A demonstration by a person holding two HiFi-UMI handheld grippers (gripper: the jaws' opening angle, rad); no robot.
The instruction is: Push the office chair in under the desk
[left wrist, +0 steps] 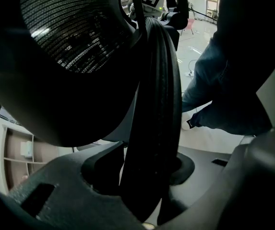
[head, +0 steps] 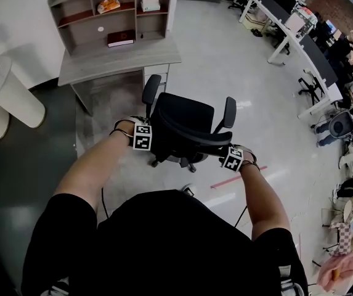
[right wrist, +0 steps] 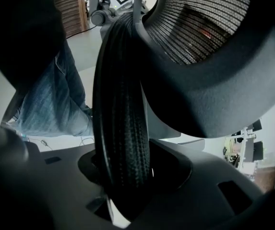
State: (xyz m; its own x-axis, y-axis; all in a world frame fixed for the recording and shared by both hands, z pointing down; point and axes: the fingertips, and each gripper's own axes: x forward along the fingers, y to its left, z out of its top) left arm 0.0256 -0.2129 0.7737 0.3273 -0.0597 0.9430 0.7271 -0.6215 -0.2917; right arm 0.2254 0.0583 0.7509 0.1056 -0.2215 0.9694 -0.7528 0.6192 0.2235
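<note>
A black office chair [head: 185,125] stands on the pale floor, facing a grey desk [head: 117,57] with a shelf hutch at the upper left. The chair sits a little short of the desk's open knee space. My left gripper [head: 148,142] is shut on the left end of the backrest's top rim [left wrist: 156,104], and the rim runs between the jaws of that left gripper [left wrist: 147,186]. My right gripper [head: 225,156] is shut on the rim's right end [right wrist: 120,119], which fills the gap between the jaws of the right gripper [right wrist: 127,186]. Both point steeply down.
The hutch holds a dark book [head: 121,37], an orange bag [head: 108,5] and a white box [head: 150,4]. A white rounded stand [head: 16,97] is at the left. Long desks with seated people [head: 305,42] line the right side. Red tape [head: 225,182] marks the floor.
</note>
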